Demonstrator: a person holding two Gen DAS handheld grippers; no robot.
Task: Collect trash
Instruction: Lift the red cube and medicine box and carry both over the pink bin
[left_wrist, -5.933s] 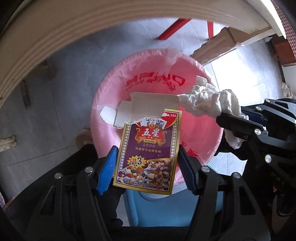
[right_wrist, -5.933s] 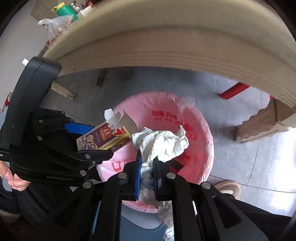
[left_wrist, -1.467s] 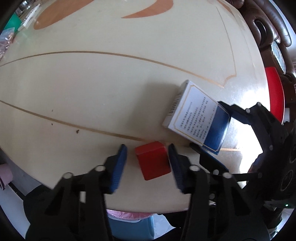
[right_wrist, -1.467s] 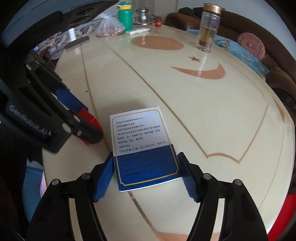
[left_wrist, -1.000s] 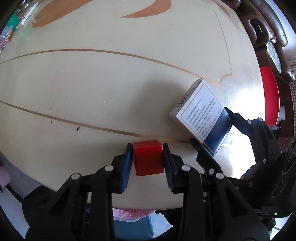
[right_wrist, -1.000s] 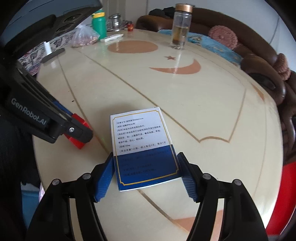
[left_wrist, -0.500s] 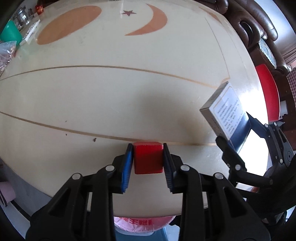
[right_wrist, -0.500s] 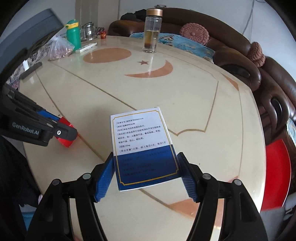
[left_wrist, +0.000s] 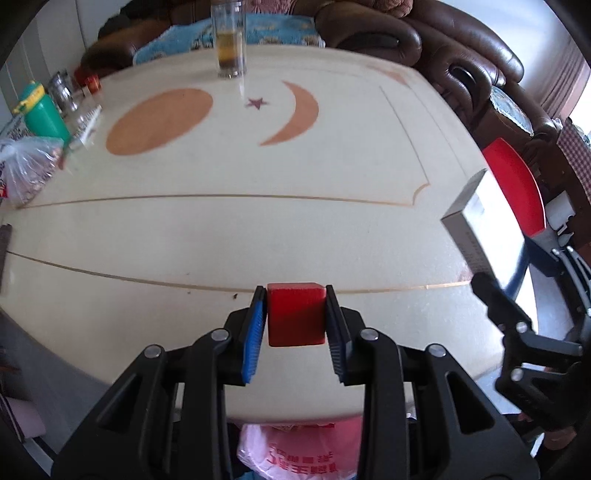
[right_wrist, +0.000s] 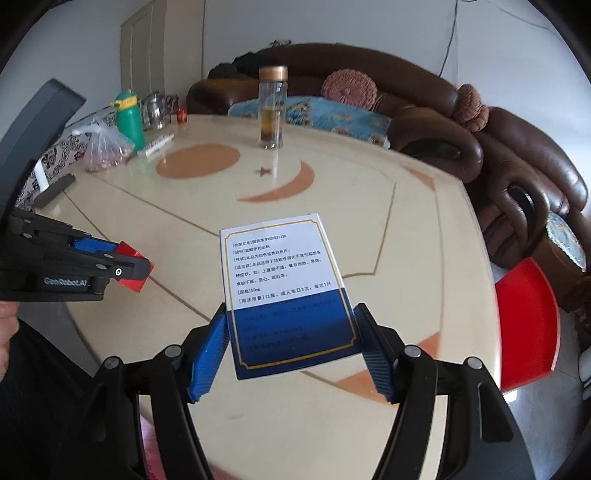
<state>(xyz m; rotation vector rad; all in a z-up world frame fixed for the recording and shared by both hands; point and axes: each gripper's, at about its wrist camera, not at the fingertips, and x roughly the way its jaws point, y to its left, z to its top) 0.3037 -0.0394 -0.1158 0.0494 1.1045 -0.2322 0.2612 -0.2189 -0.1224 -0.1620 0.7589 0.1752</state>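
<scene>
Left wrist view, lower centre: left tongs clamped on red block, stiff, light. Right tongs pinching medicine box by its edges; thin card, probably crushable.

Glossy cream table, smooth matt red block, printed cardboard box, ribbed blue plastic pads, shiny brown leather sofa, clear glass bottle.
</scene>
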